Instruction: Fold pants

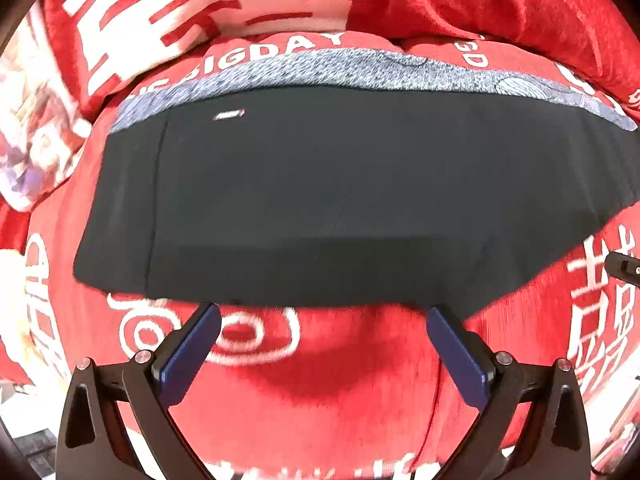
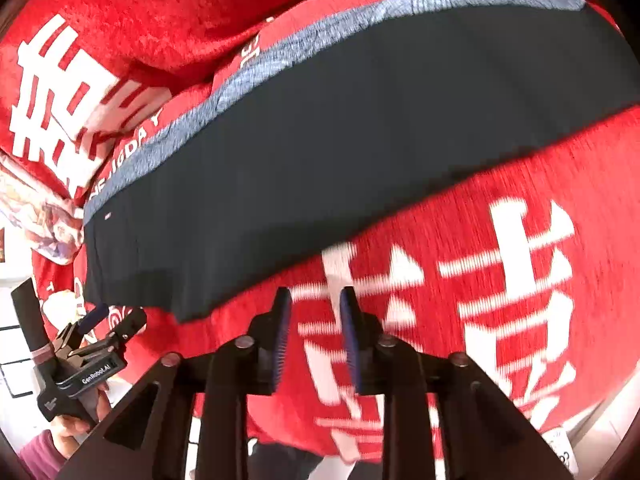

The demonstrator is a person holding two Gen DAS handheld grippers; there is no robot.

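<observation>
Dark navy pants (image 1: 340,200) lie folded flat in a long band on a red blanket, with a grey-blue heathered strip (image 1: 320,72) along the far edge and a small white label near the left. My left gripper (image 1: 324,316) is open and empty, its blue pads just short of the pants' near edge. The pants also show in the right wrist view (image 2: 340,152), running diagonally. My right gripper (image 2: 314,300) hovers over the red blanket just off the pants' near edge, jaws a narrow gap apart and empty. The left gripper shows at the left of that view (image 2: 108,322).
The red blanket with white lettering (image 1: 320,380) covers the whole surface and bunches into folds behind the pants (image 1: 500,0). A patterned pale cushion (image 1: 36,128) lies at the left. White floor (image 2: 16,344) shows beyond the blanket's edge.
</observation>
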